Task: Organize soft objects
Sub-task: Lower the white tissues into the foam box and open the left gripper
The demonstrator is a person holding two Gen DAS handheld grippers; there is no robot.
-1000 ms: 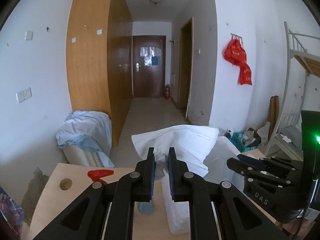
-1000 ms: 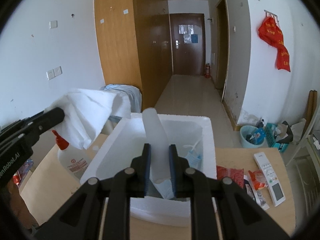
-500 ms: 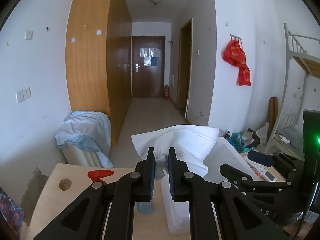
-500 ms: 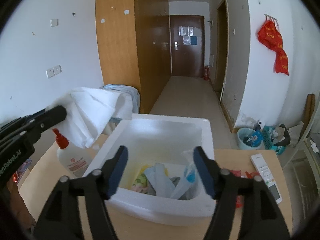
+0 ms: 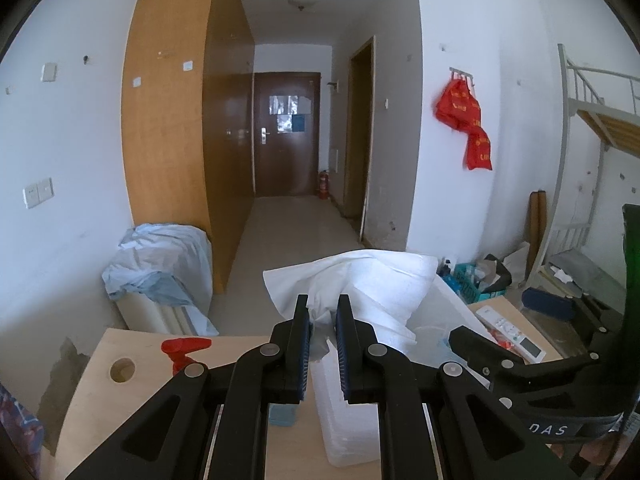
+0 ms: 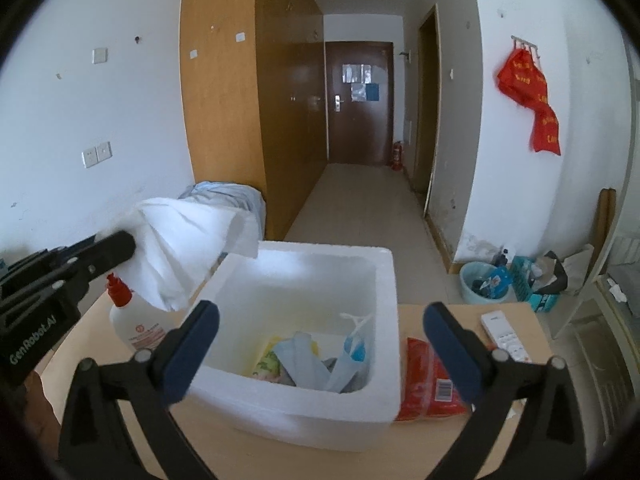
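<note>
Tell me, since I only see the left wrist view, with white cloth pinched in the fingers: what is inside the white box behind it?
Observer: In the right wrist view, the foam box holds blue and white face masks and a yellowish packet.
Operator: Is the other gripper carrying anything?
Observer: No. The right gripper hangs over the box with its jaws opening and nothing between them.
Operator: Is anything beside the box?
Observer: A red packet lies on the table by its right wall.

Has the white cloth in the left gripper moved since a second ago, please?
No. The white cloth sits pinched in the left gripper, at the same spot against the wooden wardrobe.
</note>
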